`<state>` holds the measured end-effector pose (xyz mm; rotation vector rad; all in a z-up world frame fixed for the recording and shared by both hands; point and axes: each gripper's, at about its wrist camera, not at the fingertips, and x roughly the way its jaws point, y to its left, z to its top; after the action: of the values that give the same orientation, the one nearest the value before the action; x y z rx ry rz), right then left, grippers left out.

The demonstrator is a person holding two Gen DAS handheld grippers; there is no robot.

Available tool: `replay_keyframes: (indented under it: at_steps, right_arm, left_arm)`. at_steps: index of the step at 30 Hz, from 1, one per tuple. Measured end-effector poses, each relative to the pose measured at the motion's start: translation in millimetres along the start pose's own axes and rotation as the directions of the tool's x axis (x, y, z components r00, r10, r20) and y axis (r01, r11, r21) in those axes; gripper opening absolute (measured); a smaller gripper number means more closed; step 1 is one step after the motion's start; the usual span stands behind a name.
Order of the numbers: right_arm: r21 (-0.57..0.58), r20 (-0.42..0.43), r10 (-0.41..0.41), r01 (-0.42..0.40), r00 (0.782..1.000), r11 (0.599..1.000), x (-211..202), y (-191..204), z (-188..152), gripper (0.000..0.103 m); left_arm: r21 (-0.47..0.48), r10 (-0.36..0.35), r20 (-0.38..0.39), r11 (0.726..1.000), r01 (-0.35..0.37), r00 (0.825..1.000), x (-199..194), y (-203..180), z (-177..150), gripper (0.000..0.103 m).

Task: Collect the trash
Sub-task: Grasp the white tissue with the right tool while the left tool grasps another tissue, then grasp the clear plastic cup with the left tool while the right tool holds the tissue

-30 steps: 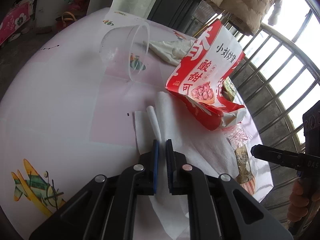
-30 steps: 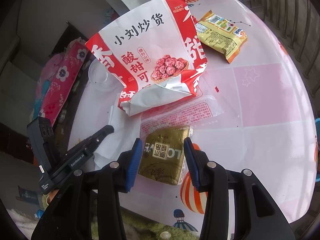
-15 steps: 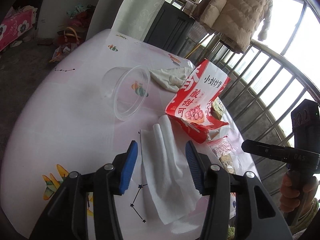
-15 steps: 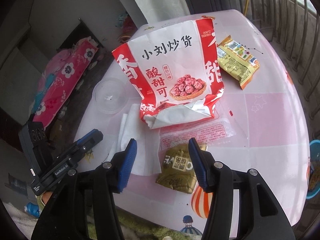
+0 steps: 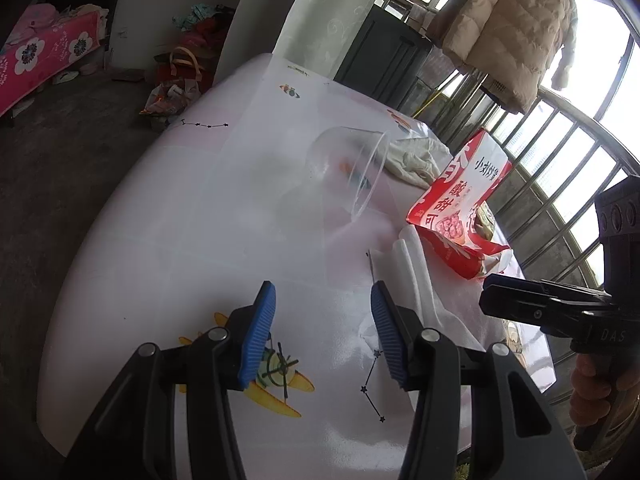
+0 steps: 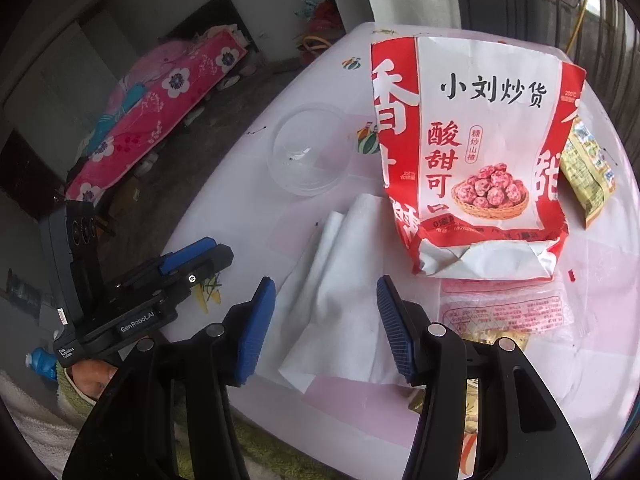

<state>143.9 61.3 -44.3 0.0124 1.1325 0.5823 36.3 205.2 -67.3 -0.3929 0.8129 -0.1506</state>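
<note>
1. Surface (image 5: pixel 168 240): glossy, smooth printed plastic cover.
2. Cup (image 5: pixel 348 172), beyond the left tongs (image 5: pixel 323 332): clear, shiny plastic.
3. Tissue (image 6: pixel 344 296), between the right tongs (image 6: pixel 326 328): soft, matt paper.
4. Snack bag (image 6: pixel 476 160), farther out: creased printed paper.

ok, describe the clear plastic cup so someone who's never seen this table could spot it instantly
Start at the tall red and white snack bag standing mid-table. Left of it, past the white napkin, sits the clear plastic cup. It is the only see-through, round thing there, empty and unprinted, while its neighbours are paper or printed wrappers.
</note>
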Motion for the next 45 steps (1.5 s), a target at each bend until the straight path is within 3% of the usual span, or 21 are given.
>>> replay_keyframes:
  at_steps: [7,13,16,19,20,22,29,36,45]
  right_arm:
    - [-0.045,-0.073,-0.080,0.077,0.994,0.996,32.8,10.8,5.4,0.048]
    - [-0.070,-0.090,-0.130,0.124,0.987,0.990,43.2,17.7,5.5,0.038]
    - [-0.081,-0.083,-0.162,0.155,0.983,0.985,43.2,19.9,6.4,0.028]
    - [-0.084,-0.082,-0.192,0.185,0.978,0.979,43.1,18.4,5.2,0.012]
    - [-0.074,-0.089,-0.178,0.171,0.980,0.982,42.8,16.8,5.1,0.003]
    - [-0.045,-0.089,-0.145,0.141,0.986,0.989,37.6,10.6,6.1,0.002]
    - [-0.026,0.049,-0.082,0.084,0.995,0.996,-11.9,15.2,13.1,0.001]
    - [0.001,0.182,0.005,-0.005,0.983,1.000,-66.4,5.0,17.3,0.001]
    - [0.067,0.231,0.038,-0.055,0.972,0.996,-88.4,-6.9,11.9,0.001]
  left_arm:
    - [0.011,-0.001,-0.021,1.000,0.002,1.000,6.6,-2.5,-3.2,0.048]
    - [0.007,-0.001,-0.022,1.000,0.002,1.000,8.6,-0.2,-3.6,0.048]
    - [0.009,0.000,-0.022,1.000,0.000,1.000,9.1,0.4,-3.8,0.048]
    - [0.004,0.001,-0.019,1.000,-0.001,1.000,9.9,1.6,-3.8,0.048]
    - [-0.001,0.002,-0.016,1.000,-0.002,1.000,9.7,2.3,-4.1,0.048]
    - [-0.010,0.005,-0.011,1.000,-0.005,1.000,8.8,3.2,-4.1,0.048]
    - [-0.008,0.007,0.003,1.000,-0.007,1.000,4.0,1.8,-1.4,0.048]
    - [-0.006,-0.001,0.010,1.000,0.001,1.000,3.1,-2.3,-3.1,0.048]
    - [-0.001,0.002,0.010,1.000,-0.002,1.000,1.6,-4.9,-5.0,0.048]
